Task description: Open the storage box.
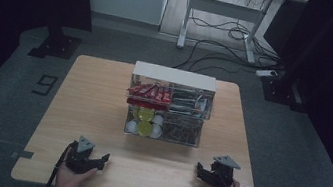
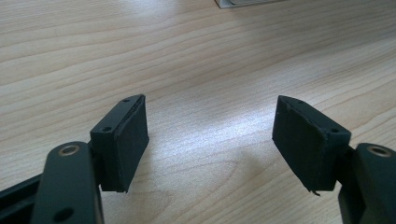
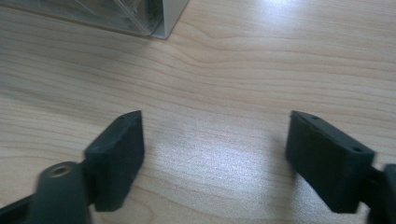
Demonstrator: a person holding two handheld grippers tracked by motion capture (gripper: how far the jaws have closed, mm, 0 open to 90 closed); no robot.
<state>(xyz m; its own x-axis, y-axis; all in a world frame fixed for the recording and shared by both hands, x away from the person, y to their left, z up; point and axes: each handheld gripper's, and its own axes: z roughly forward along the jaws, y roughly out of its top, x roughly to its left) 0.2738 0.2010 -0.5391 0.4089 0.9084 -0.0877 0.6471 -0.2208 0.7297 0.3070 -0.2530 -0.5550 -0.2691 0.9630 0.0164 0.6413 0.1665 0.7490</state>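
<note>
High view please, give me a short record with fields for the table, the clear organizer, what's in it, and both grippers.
surface: light wooden table
organizer: clear two-tier drawer organizer with a white top, at the table's middle
upper tier: red packets on the left
lower tier: round white and yellow-green pieces on the left
left gripper: near the front edge, jaws open, nothing between them
right gripper: near the front edge, jaws open, nothing between them
contact: both grippers apart from the organizer

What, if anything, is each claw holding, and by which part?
Nothing is held. The left claw and the right claw both stand open over bare table, short of the clear organizer.
</note>
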